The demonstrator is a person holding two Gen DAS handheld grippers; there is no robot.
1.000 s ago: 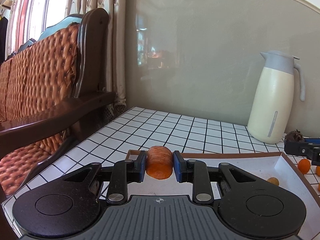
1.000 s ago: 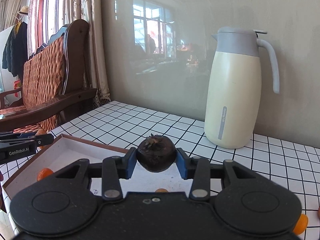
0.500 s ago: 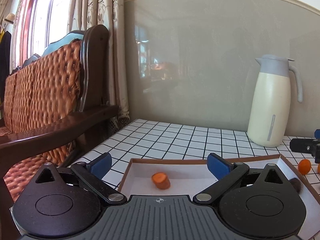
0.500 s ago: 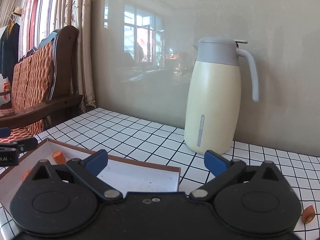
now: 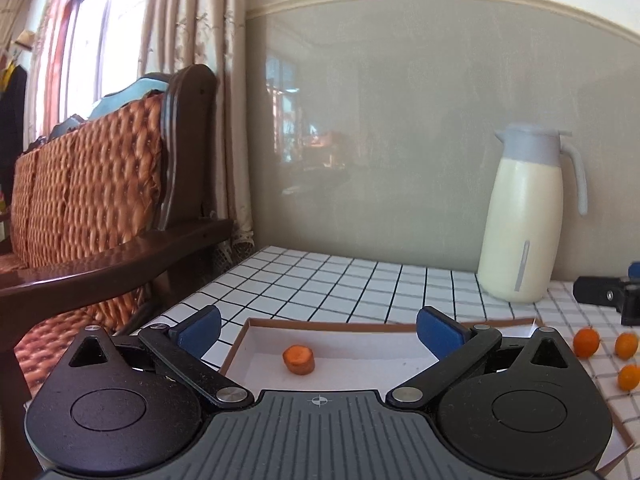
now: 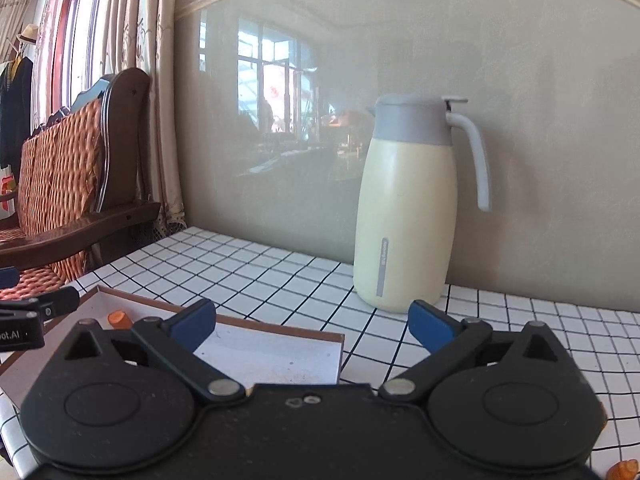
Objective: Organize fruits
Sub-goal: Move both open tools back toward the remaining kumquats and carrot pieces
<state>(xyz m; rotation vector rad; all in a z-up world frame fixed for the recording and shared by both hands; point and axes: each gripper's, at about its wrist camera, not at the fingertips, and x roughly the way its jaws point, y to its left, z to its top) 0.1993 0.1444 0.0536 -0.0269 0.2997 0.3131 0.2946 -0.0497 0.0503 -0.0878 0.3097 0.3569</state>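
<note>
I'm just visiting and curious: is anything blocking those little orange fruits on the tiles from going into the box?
Nothing visible does. The three small orange fruits lie on the tiled table just outside the box's right wall. Only that low wall lies between; the fruit must be lifted over it. The left gripper stands open and empty.

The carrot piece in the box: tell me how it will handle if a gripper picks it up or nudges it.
The carrot piece looks like a short, solid chunk, so it is probably stiff and light. It seems to stand on a flat cut end in the box, so it should stay put; tipped onto its round side, it might roll. Its cut surface could be a little slippery.
</note>
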